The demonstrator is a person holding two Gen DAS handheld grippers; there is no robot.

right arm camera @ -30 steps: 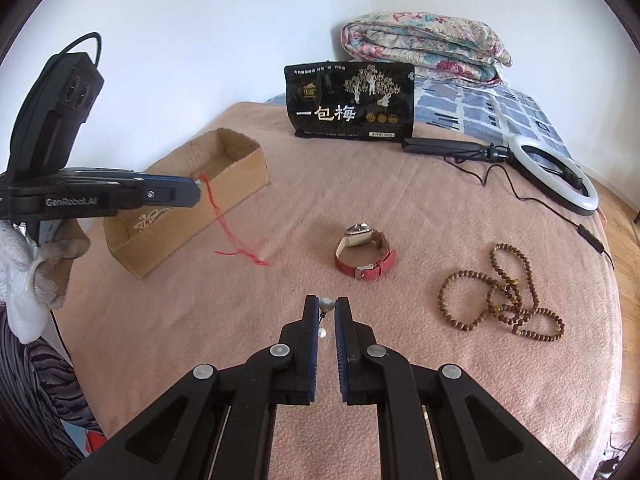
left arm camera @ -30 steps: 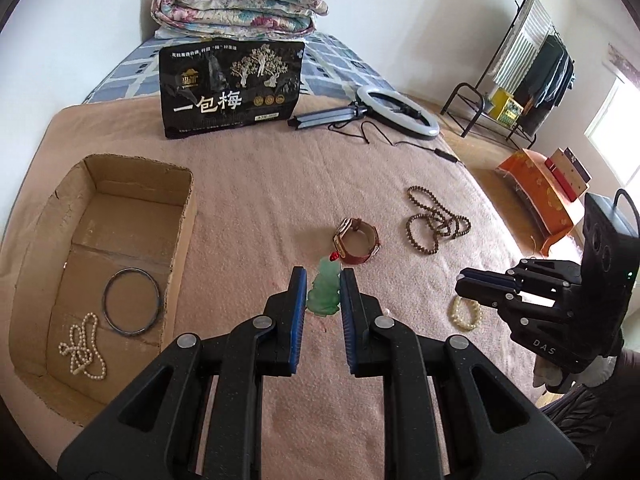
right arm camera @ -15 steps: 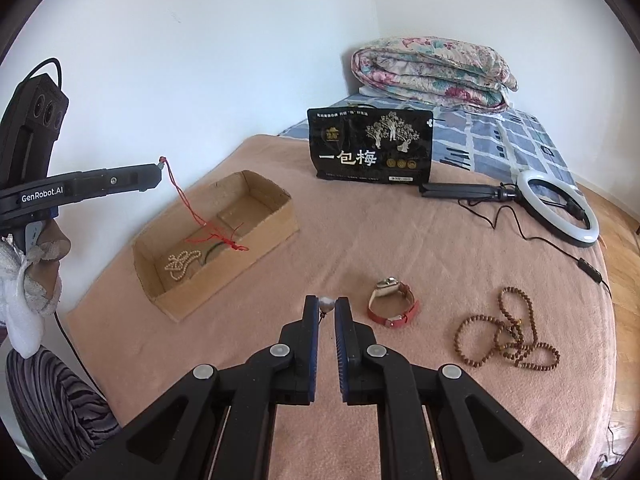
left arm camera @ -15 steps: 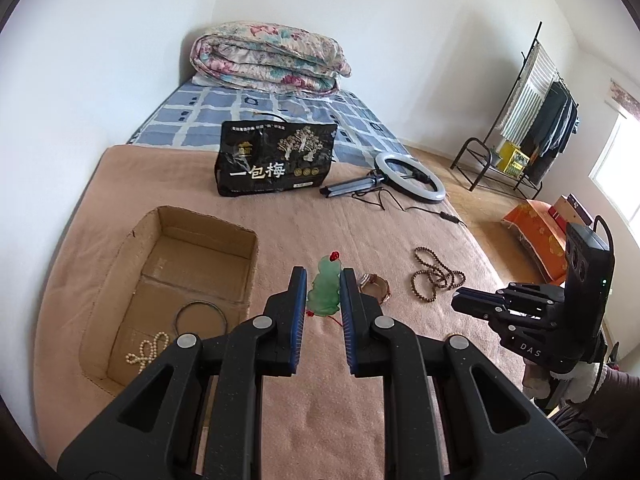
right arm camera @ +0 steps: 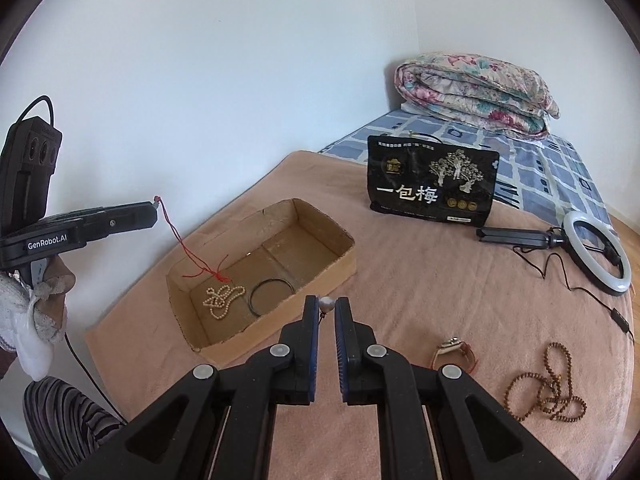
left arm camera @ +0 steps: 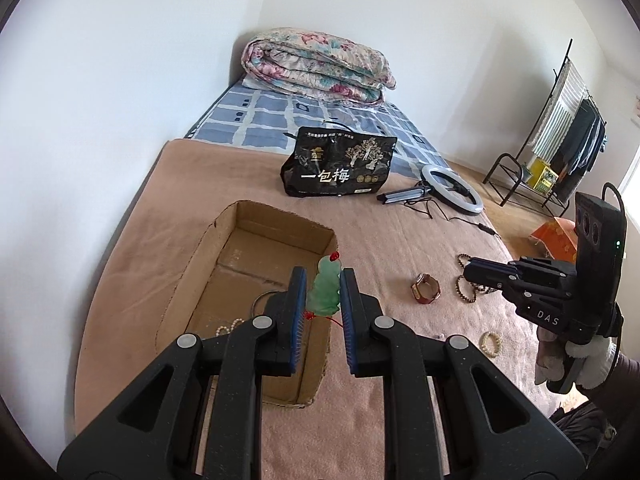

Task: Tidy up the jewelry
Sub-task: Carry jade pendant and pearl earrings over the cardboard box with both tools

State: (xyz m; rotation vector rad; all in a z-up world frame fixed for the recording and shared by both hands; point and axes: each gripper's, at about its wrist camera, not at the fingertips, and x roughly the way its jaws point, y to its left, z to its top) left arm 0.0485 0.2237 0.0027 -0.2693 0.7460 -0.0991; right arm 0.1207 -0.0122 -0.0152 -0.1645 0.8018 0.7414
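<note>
The left gripper [left arm camera: 322, 294] clamps the green jade pendant [left arm camera: 326, 290] above the cardboard box [left arm camera: 200, 256], poised to drop it; the right gripper [right arm camera: 327, 307] pinches a small pearl piece [right arm camera: 326, 303] near the box's right wall

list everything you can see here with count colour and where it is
cardboard box: 1, brown, on the tan blanket near the wall
pearl necklace: 1, cream, in the box
bangle: 1, dark, in the box beside the pearls
jade pendant: 1, green with a red cord, held above the box
small pearl piece: 1, white, held by the tips
watch: 1, red strap, on the blanket
wooden bead strand: 1, brown, on the blanket right of the watch
pearl bracelet: 1, cream, on the blanket
snack bag: 1, black, upright
ring light: 1, white, lying flat
folded quilt: 1, floral, far end of the bed
left tongs: shut on the pendant
right tongs: shut on the pearl piece
</note>
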